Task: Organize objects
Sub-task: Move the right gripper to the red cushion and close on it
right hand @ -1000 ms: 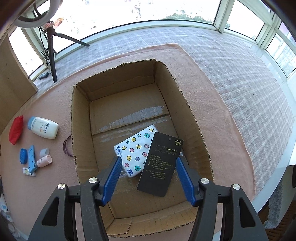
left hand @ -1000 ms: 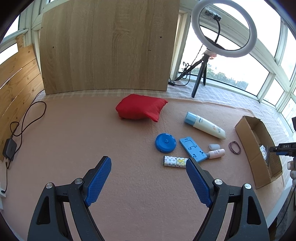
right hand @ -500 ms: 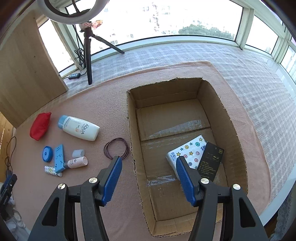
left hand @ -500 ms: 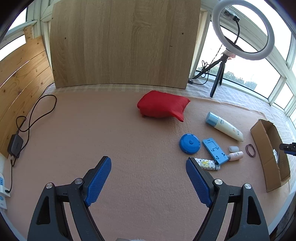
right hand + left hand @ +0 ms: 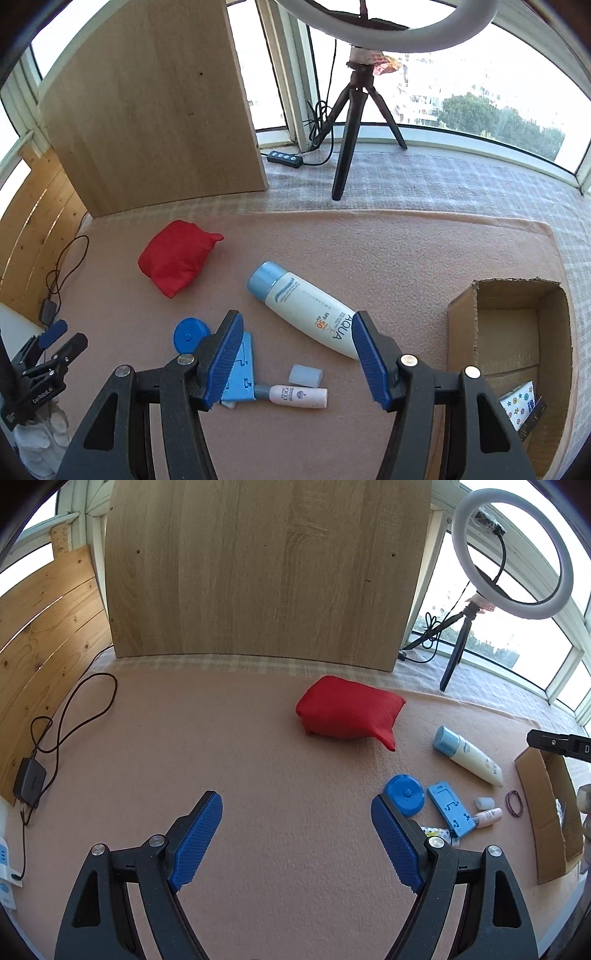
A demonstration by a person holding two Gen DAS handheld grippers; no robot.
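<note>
On pink mat (image 5: 258,760), wooden board (image 5: 266,568), windows (image 5: 461,92)

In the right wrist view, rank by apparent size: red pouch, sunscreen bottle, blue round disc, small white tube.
1. Sunscreen bottle and red pouch: look about alike; the pouch lies farther from the camera, so no ranking between them.
2. Small white tube and blue round disc: also close; the disc is partly hidden behind the tool's finger.

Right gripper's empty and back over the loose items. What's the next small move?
Probably lower the right gripper, open and empty, onto the sunscreen bottle lying just ahead between its fingers. The cardboard box to its right already holds items, so the bottle looks like the nearest loose thing to grasp.
</note>
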